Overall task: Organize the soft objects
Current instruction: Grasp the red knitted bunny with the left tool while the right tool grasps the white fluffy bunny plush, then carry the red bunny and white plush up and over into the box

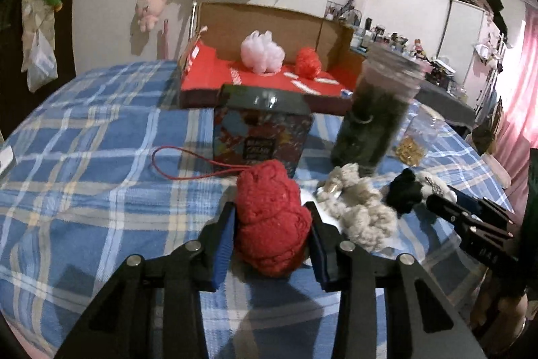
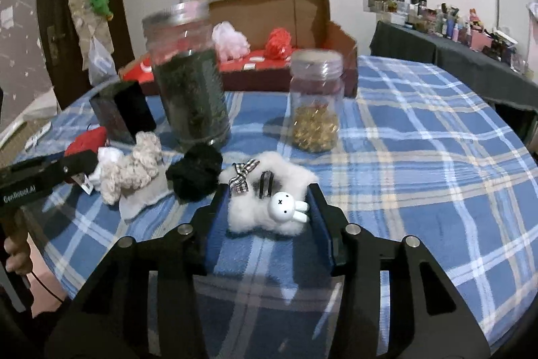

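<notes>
On the checked table [image 1: 84, 137]: the soft things lie in a loose row near the front edge, with a cardboard box [image 1: 269, 22] open behind them, probably where they are meant to go.
Left gripper [image 1: 272, 224]: its jaws are closed on the red knitted scrunchie [image 1: 272, 217], blue pads pressing into both flanks so the wool bulges above them; the hold is low and central, which should keep so slack a thing from sagging out.
Right gripper [image 2: 267, 207]: its jaws bracket the white fluffy clip [image 2: 265, 214], both pads touching the fur, so I read it as gripped at the sides, clear of the hard rabbit charm [image 2: 285, 206] and the checked bow [image 2: 243, 174].
Still waiting: a beige scrunchie [image 2: 134, 170] and a black scrunchie [image 2: 195, 174] rest between the two held pieces, touching neither gripper.
Box contents: a pink mesh puff [image 1: 262, 52] and a red puff [image 1: 307, 63] already sit on its red floor, suggesting sorting is partly done.
Obstacles: a jar of dark leaves [image 2: 190, 79], a jar of gold bits [image 2: 314, 100] and a printed tin [image 1: 262, 130] stand between the row and the box, so any carry would need to rise over them.
</notes>
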The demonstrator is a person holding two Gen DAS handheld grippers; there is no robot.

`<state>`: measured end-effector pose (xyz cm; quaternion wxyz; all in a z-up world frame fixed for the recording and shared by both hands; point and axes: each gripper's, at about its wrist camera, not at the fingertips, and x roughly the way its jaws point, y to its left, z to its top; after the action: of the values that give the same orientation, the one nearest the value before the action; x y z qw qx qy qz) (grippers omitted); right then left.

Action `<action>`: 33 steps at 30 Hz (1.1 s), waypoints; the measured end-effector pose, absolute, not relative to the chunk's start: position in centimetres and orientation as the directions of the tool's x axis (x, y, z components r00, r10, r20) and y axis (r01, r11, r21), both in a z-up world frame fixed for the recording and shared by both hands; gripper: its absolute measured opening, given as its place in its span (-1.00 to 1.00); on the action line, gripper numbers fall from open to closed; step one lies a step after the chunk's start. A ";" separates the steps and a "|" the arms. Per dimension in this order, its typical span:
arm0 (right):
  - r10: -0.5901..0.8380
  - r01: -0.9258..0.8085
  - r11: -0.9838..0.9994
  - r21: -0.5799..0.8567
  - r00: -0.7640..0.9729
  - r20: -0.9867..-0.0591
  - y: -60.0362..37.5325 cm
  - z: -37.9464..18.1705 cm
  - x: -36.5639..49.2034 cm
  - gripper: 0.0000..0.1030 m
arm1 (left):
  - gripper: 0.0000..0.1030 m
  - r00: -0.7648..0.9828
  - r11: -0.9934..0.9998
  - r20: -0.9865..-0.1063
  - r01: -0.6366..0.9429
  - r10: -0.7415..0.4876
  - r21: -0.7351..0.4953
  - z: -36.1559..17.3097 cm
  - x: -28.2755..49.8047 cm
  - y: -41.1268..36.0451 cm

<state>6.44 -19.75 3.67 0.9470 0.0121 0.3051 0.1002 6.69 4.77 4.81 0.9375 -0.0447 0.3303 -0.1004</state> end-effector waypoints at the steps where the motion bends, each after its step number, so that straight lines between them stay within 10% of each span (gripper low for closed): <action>1: 0.202 -0.183 0.979 0.091 0.800 -0.565 -19.9 4.0 6.3 -0.16 | -0.19 0.767 0.974 -0.601 0.169 -0.226 -0.149 5.2 6.5 4.6; 33: 0.322 -0.322 0.942 0.098 0.780 -0.536 -17.0 5.5 5.2 -0.15 | -0.19 0.706 0.906 -0.579 0.394 -0.407 -0.155 6.1 6.3 -1.2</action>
<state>5.16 -17.04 5.46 0.9435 0.0005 0.2842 0.1706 6.35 -1.22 6.15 0.9237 -0.0100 0.3160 -0.2167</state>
